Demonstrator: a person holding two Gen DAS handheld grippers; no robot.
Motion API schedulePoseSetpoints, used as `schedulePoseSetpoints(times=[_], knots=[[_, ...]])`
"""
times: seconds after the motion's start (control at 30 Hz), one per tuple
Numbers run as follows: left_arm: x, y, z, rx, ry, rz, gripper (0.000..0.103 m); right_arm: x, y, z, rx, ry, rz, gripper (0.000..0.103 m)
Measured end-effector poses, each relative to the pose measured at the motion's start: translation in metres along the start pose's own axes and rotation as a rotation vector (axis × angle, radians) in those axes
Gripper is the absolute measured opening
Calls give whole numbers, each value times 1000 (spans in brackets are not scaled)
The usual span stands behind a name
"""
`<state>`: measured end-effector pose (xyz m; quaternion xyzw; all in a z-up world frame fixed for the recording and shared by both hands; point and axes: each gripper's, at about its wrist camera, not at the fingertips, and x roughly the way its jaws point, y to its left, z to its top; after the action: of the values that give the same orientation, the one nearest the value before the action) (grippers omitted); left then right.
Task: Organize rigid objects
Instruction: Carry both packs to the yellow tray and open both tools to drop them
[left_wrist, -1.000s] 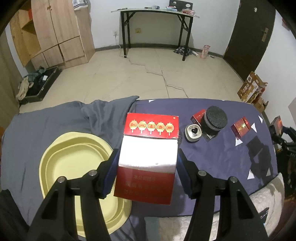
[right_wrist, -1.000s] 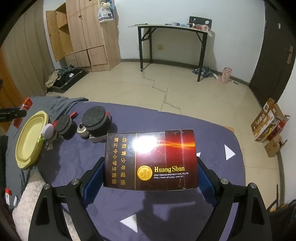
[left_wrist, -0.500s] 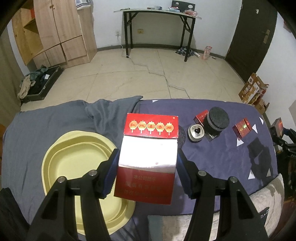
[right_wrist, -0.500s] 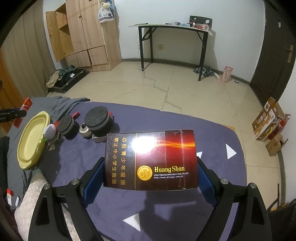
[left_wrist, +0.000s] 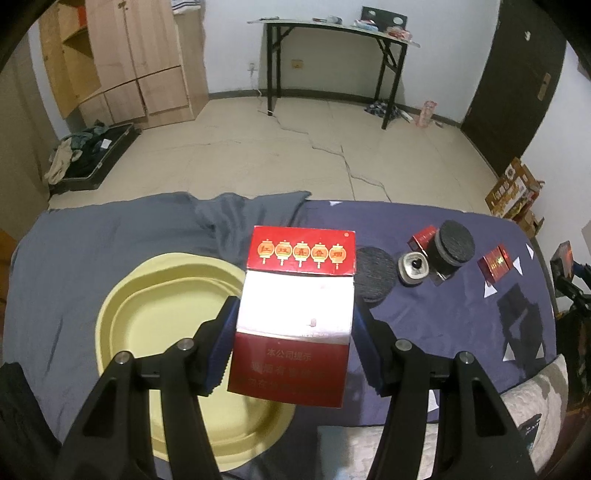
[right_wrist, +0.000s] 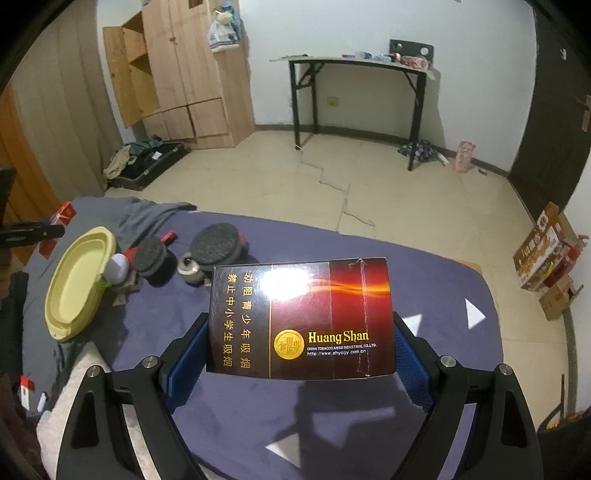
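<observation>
My left gripper (left_wrist: 295, 325) is shut on a red and white carton (left_wrist: 299, 295), its blue pads pressing both long sides. It hangs above the right rim of the yellow tray (left_wrist: 166, 332), which lies on grey cloth. My right gripper (right_wrist: 299, 332) is shut on a dark red Huang Shan carton (right_wrist: 301, 317), held flat above the dark blue cloth (right_wrist: 240, 413). In the right wrist view the yellow tray (right_wrist: 74, 288) lies far off to the left.
On the blue cloth (left_wrist: 461, 332) stand a flat black round pad (left_wrist: 373, 275), a metal tin (left_wrist: 413, 266), a taller black-topped cylinder (left_wrist: 452, 245) and two small red boxes (left_wrist: 495, 262). A cream cushion (left_wrist: 535, 406) lies at the near edge. Beyond the cloths is tiled floor.
In the left wrist view the tray and small objects have slid right, and the flat black pad has come out from behind the carton. The right gripper has barely moved. Both grips are unchanged.
</observation>
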<state>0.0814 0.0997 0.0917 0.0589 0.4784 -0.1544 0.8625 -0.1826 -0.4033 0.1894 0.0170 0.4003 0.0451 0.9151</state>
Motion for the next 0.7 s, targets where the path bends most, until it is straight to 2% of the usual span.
schedulePoseSetpoints(times=[0.1,0.17,0.3,0.4,0.43,0.53,0.63,0.7], knots=[[-8,20,-3,-23,-9,10,60,-9,25,9,-58,-29,39,90],[-11,36,-5,-41,-14,28,60,-15,51,19,-82,-41,107,90],[-12,84,-9,-125,-7,71,60,-15,125,40,-183,-41,230,90],[-1,117,-12,-159,38,121,60,12,199,49,-296,45,329,90],[3,127,-13,-168,52,121,60,21,217,50,-334,61,339,90],[19,155,-21,-181,91,137,60,60,303,46,-486,105,376,90],[47,174,-33,-195,131,129,60,105,357,47,-505,147,404,90],[74,181,-41,-206,171,120,60,146,393,39,-533,202,391,90]])
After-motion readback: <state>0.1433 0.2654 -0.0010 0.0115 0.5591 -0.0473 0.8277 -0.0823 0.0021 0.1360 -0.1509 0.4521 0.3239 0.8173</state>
